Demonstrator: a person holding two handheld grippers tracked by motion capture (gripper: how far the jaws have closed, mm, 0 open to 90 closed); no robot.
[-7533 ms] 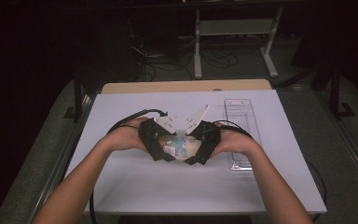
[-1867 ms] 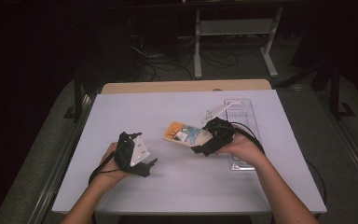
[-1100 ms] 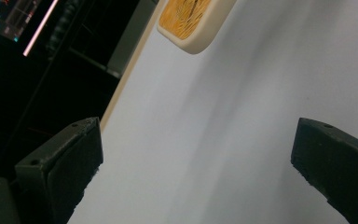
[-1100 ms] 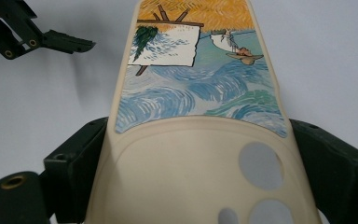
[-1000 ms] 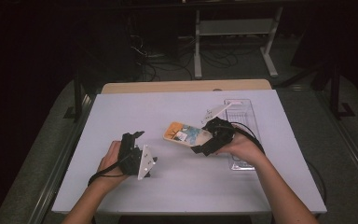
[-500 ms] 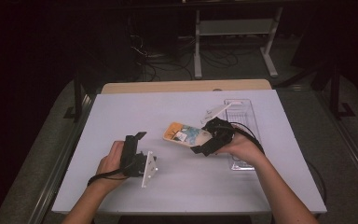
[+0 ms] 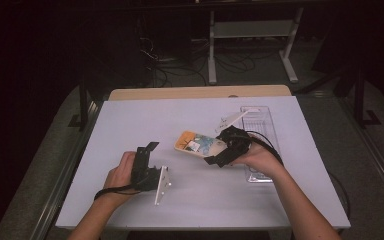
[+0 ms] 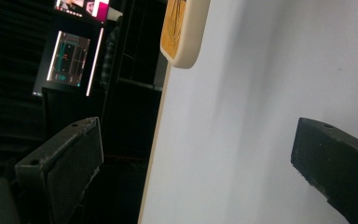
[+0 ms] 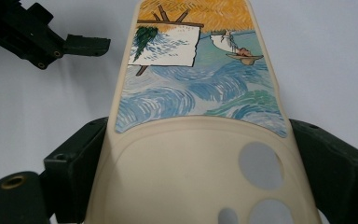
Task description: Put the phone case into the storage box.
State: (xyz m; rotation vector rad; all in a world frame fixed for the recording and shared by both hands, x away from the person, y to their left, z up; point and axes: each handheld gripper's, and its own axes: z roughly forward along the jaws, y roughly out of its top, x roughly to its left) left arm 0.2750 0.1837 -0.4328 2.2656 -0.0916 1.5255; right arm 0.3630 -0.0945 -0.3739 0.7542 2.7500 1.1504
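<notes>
High view: the right gripper (image 7: 219, 156) is gripping a cream phone case (image 7: 198, 144) printed with a painted scene of blue waves and an orange sky, and is holding it just above the white table (image 7: 200, 200), a little right of the table's centre. In the right gripper view, the two black jaws are pressing against the long edges of the phone case (image 9: 200, 135) at its camera-cutout end, while the painted end is pointing away from the camera. A clear plastic tray (image 7: 258, 125) is lying flat on the table just to the right of the phone case, and the person's right hand (image 7: 257, 157) is partly covering its near end. The left gripper (image 7: 147, 161) is sitting to the near left of the phone case, well apart from it, with its jaws standing wide and holding nothing; the left gripper view is showing bare table between them and the orange end of the phone case (image 8: 182, 32) farther off. Nothing is lying on the table between the left gripper and the phone case. Beyond the table's far edge, a wooden board (image 7: 200, 93), loose cables on the floor (image 7: 180, 60) and a metal stand (image 7: 252, 35) are showing in the dim background.
</notes>
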